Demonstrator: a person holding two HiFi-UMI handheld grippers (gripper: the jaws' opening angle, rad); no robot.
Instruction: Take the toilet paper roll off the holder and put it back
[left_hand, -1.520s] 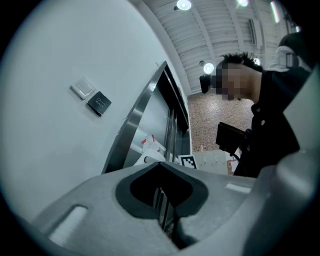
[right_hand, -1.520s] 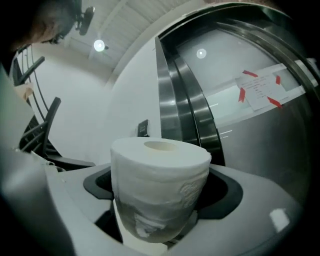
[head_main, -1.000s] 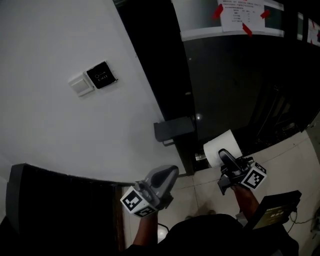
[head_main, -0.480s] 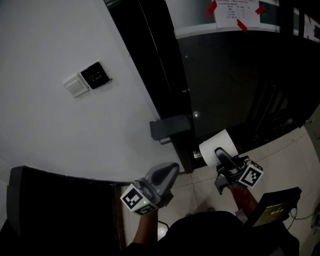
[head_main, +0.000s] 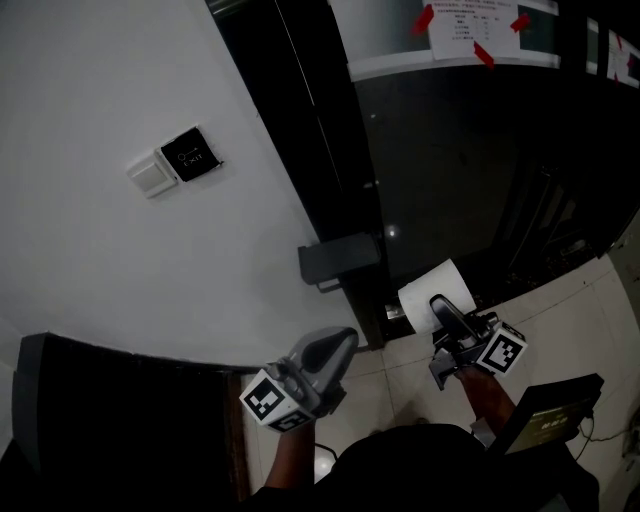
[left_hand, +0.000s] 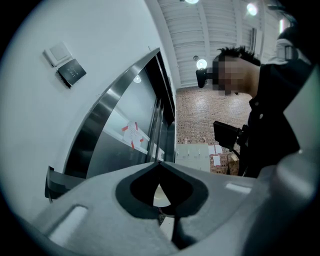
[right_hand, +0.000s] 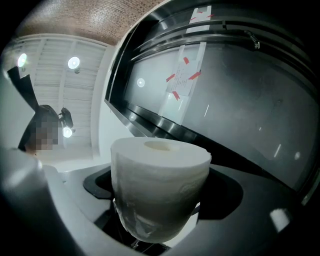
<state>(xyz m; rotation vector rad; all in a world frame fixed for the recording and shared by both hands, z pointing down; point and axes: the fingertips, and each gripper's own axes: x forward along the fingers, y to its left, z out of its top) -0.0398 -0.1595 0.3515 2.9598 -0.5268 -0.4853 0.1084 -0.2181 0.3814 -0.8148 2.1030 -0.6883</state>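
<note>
A white toilet paper roll (head_main: 430, 297) is held in the air by my right gripper (head_main: 444, 312), which is shut on its sides. In the right gripper view the roll (right_hand: 160, 180) stands upright between the jaws with its core hole facing up. The holder (head_main: 340, 260) is a dark grey box on the door frame, up and to the left of the roll and apart from it. My left gripper (head_main: 338, 347) hangs lower left, shut and holding nothing. Its tips (left_hand: 159, 165) meet in the left gripper view.
A switch panel (head_main: 175, 162) sits on the white wall. A dark glossy door with a taped notice (head_main: 470, 20) fills the upper right. A dark cabinet (head_main: 120, 420) stands at the lower left, a black device (head_main: 555, 415) at the lower right, over a tiled floor (head_main: 590, 320).
The head view has shifted slightly. My right gripper has edged the roll a little left towards the holder. Over the last half second nothing has moved.
</note>
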